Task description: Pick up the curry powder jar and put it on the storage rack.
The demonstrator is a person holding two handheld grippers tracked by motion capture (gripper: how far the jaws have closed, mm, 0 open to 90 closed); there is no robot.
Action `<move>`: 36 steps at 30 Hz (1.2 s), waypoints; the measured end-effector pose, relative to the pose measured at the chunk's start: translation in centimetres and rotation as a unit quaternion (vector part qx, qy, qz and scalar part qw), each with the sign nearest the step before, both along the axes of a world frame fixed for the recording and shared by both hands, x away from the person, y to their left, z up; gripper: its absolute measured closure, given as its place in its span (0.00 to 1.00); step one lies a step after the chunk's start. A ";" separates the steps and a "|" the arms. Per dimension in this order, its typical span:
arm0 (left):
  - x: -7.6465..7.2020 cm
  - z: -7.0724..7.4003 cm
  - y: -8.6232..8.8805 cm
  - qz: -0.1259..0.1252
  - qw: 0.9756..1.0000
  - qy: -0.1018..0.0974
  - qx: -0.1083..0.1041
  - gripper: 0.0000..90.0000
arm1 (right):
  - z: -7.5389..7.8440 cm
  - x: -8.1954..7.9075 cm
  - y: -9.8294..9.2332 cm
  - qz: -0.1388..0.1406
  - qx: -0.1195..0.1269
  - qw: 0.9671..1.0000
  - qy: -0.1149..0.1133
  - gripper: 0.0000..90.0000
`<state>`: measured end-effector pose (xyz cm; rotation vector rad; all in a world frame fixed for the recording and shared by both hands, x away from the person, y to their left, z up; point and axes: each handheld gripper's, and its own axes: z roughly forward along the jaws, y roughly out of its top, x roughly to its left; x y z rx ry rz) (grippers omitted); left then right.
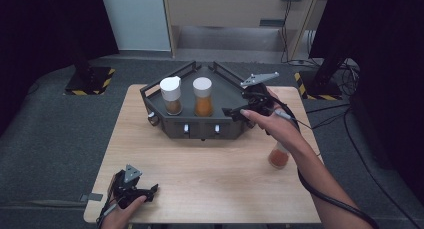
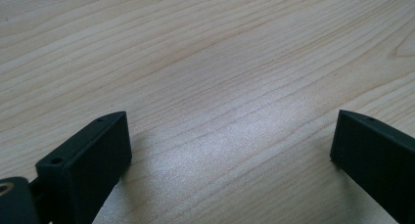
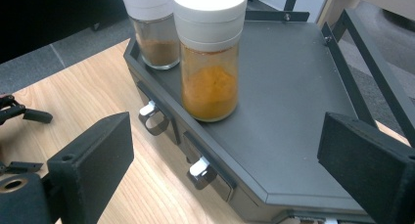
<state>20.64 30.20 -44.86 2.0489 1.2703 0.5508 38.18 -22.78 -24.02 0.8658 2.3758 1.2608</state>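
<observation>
Dark grey spice rack: set at the far middle of the wooden table. Two upright white-capped jars are held on it, orange-powder jar just ahead of the right gripper, brown-powder jar beyond. Right gripper's jaws are spread, empty, raised over the rack's right end. A third orange jar is seen under the right forearm. Left gripper: jaws spread, rested low at the near left corner.

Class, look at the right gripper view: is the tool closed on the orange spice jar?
No. The right tool is open, its jaws wide apart, and the orange jar stands free on the tray.
</observation>
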 end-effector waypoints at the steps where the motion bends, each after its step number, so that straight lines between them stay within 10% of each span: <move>1: 0.0 0.0 0.0 0.000 1.000 0.000 0.000 0.00 | 0.1 -0.1 -0.1 -0.001 -0.001 1.000 0.000 0.07; 36: 0.0 0.0 0.0 0.001 1.000 -0.001 0.001 0.00 | -0.3 -4.2 -6.5 -0.053 0.006 0.999 0.000 0.07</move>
